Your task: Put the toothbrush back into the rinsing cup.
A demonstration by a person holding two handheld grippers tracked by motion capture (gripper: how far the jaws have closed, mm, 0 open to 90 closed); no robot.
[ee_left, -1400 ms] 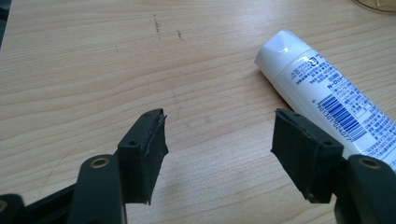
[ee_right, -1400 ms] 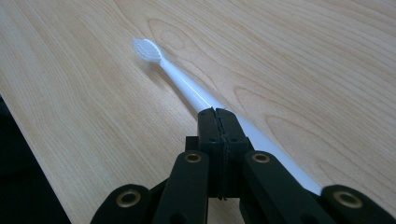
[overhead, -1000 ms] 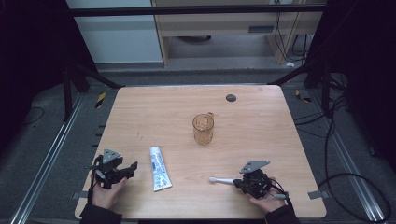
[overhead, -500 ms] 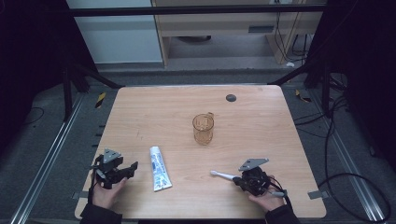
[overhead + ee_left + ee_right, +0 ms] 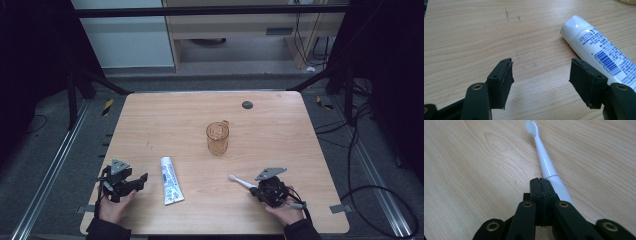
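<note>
Right gripper [image 5: 541,182] closed, jaws pressed together with nothing between, beside the toothbrush [image 5: 544,160]. Left gripper [image 5: 541,75] gaping near the toothpaste tube [image 5: 596,52]. Open, straddle the handle squarely, then clamp.

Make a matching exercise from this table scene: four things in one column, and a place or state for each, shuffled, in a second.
Things:
1. toothpaste tube
2. toothbrush
3. cup
4. left gripper

Places or states:
A. stands upright near the middle of the table
B. jaws apart, nothing between them
C. lies flat just right of the left gripper
D. lies on the wood beside the shut right gripper

Pairs: 1-C, 2-D, 3-A, 4-B
</note>
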